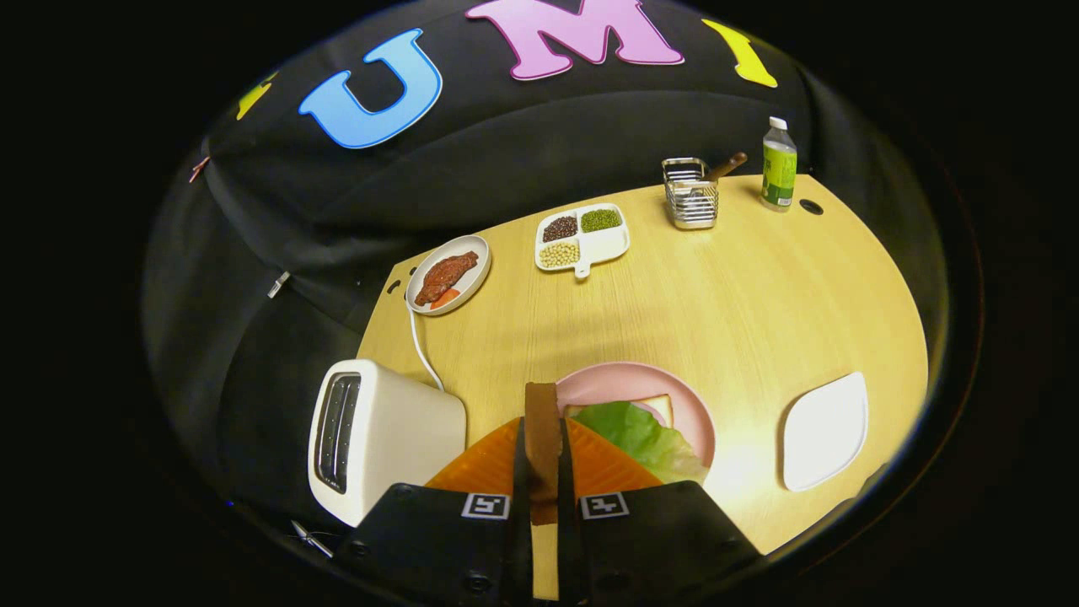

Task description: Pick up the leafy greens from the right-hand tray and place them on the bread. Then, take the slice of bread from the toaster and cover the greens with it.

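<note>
Bread slice (542,430) stands edge-on, clamped in the tool (544,472).

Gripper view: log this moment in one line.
gripper: jaws shut on bread slice | greens: on pink plate | toaster: beside | stage: cover pending

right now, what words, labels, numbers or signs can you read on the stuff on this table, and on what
Label on the bottle: has print, too small and blurred to read.
Hand-held gripper, shut on the slice of bread: two square black-and-white code markers, patterns only, no words.
Toaster, divided tray, wire basket: no text visible.
So nothing can be quoted.
</note>
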Demonstrator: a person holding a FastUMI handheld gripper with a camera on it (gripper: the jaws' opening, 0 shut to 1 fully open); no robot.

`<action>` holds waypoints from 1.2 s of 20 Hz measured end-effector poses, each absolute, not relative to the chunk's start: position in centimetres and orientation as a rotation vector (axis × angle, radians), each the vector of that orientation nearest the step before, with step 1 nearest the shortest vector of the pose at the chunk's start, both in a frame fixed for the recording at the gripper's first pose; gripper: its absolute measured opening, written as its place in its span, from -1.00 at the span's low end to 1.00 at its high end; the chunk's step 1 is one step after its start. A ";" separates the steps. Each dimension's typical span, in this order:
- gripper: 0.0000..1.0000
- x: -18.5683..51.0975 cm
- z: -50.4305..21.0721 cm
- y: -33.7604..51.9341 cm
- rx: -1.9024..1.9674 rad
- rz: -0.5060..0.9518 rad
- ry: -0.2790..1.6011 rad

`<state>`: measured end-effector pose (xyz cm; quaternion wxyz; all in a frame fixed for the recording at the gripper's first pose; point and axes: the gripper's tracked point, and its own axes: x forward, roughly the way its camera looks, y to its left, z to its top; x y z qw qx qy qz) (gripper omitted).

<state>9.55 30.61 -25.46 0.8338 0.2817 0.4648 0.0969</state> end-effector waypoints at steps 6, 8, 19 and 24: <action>-0.69 8.9 -32.0 28.9 0.708 0.090 1.054; -0.68 8.8 -33.1 27.7 0.644 0.082 1.043; 0.07 7.8 -36.2 24.7 0.310 0.092 1.047; 0.39 7.9 -36.5 23.8 0.193 0.105 1.034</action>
